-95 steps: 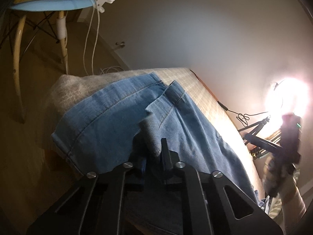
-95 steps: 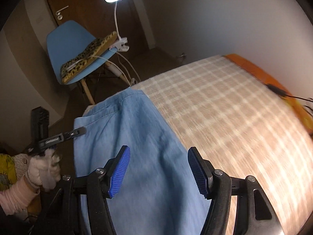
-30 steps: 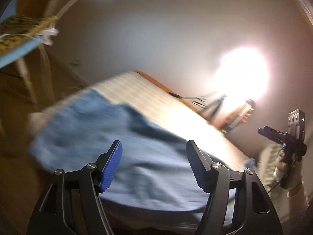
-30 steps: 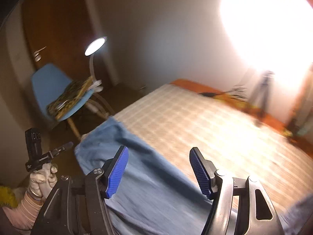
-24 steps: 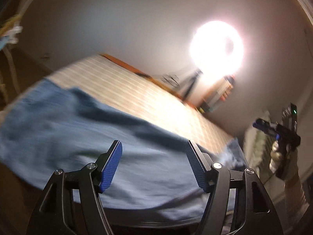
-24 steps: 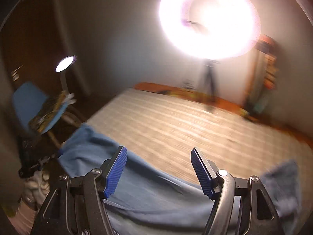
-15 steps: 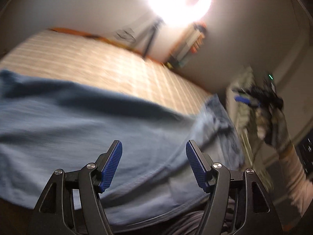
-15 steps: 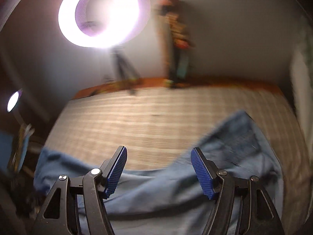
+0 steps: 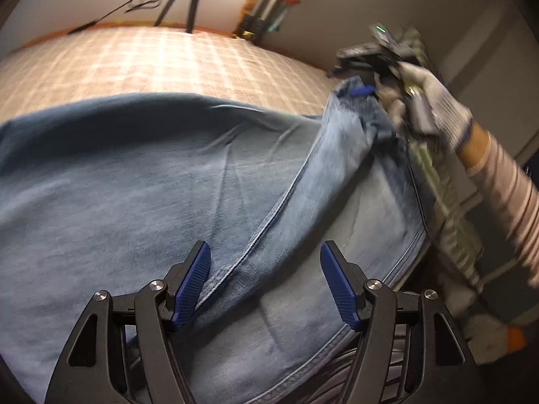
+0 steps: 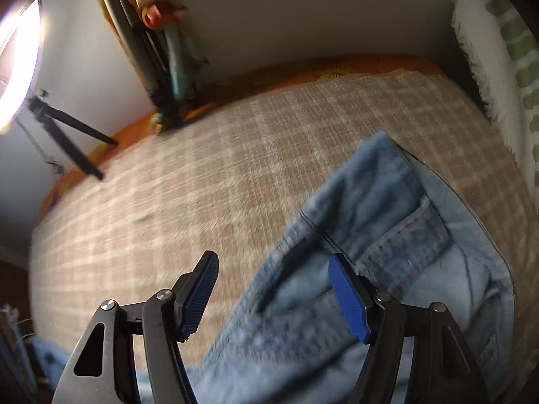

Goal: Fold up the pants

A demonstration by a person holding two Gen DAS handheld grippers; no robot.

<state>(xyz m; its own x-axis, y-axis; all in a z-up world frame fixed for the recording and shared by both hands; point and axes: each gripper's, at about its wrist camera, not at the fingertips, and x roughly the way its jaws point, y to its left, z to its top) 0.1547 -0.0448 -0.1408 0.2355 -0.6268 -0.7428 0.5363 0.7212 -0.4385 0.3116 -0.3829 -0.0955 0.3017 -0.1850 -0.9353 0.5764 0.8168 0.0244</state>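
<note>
Light blue jeans (image 9: 168,185) lie spread across a bed with a beige checked cover (image 9: 151,60). My left gripper (image 9: 264,249) hangs open just above them, its blue pads on either side of a long side seam (image 9: 269,219), pressing on nothing. In the right wrist view my right gripper (image 10: 273,257) is open over the waist end of the jeans (image 10: 421,269), near a back pocket (image 10: 407,235); its left finger is over bare bed cover (image 10: 202,185). From the left wrist view the right gripper (image 9: 363,82) is at the jeans' far corner, held by a gloved hand (image 9: 434,107).
A tripod (image 10: 67,134) with a bright ring light (image 10: 17,67) stands on the bed's far side. Rolled-up items (image 10: 161,33) lean against the wall. A white and green fringed textile (image 10: 505,50) borders the bed's right edge.
The left gripper, earlier shut on denim, is now open. Both grippers have swung along the jeans to the waist end and dropped closer to the fabric, tilting downward.
</note>
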